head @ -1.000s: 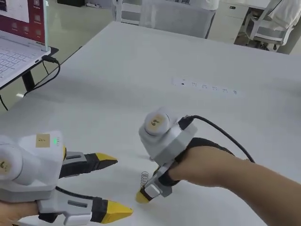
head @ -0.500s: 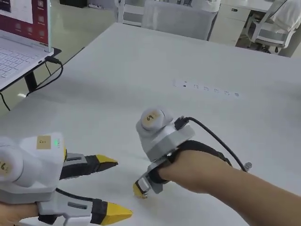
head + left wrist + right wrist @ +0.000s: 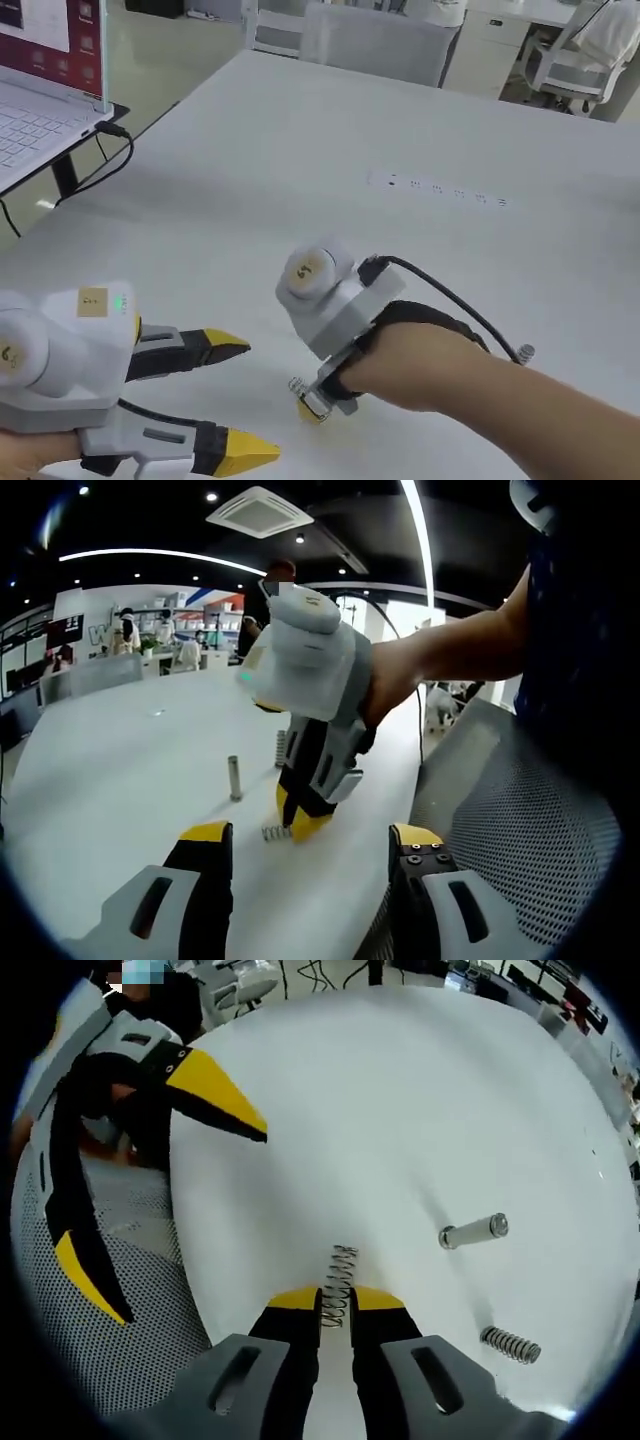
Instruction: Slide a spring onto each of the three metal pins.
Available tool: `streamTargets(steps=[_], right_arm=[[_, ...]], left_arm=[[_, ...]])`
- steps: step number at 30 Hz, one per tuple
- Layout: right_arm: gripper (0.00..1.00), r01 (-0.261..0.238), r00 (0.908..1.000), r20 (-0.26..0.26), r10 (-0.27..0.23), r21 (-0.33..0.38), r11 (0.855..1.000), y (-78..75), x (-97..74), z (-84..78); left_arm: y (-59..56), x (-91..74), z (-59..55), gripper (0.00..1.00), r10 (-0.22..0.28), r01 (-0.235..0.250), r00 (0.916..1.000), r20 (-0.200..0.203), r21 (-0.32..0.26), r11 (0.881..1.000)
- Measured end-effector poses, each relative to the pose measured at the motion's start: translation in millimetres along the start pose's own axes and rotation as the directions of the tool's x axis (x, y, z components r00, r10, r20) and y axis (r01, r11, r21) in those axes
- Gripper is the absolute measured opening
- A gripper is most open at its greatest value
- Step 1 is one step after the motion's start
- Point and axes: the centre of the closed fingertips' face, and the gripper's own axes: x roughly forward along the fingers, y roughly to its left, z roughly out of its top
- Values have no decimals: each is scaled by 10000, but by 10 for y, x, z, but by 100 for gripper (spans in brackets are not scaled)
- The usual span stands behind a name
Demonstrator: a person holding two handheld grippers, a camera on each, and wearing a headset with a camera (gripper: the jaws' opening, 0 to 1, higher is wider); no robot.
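The big white table (image 3: 300, 130) holds all the work; the left gripper (image 3: 238, 398) hangs low near the person, with its two jaws wide apart and nothing between them; the right gripper (image 3: 312, 403) points down at the table top; in the right gripper view its jaws are pinched nearly together on a small spring (image 3: 341, 1270), holding it near one end while the rest pokes out in front; a metal pin (image 3: 473, 1231) stands on the table nearby, bare, with no spring on it; a second spring (image 3: 510, 1342) lies loose near that pin.

I think this is the pick-up step for one spring; next, the right gripper should lift it, bring its free end over the top of the pin, line the two up straight, and push down gently so the spring does not bend or pop out.
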Motion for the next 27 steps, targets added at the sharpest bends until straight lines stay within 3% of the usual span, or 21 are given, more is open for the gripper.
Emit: streamTargets(steps=[1,4,7,10,17,27], right_arm=[[9,193,9995,-254,-193,15,9998,-5,-7,-47],[9,92,9999,-89,-91,102,9999,-4,5,-27],[18,-64,10000,-44,65,303,9995,20,18,-28],[17,186,9997,-172,-183,165,9997,-7,16,-45],[8,192,9993,-326,-184,224,9996,-28,33,-89],[8,-115,9997,228,124,-419,9991,38,-122,-44]], left_arm=[[-1,3,-1,58,-12,12,10000,-6,3,10000],[-1,6,-3,58,-22,22,10000,-26,13,10000],[2,8,1,58,-23,23,10000,-21,17,10000],[6,9,-1,58,-20,20,10000,-29,21,10000],[14,16,-13,58,-22,22,10000,-62,4,10000],[47,39,-51,56,-52,55,9996,-273,131,9999]])
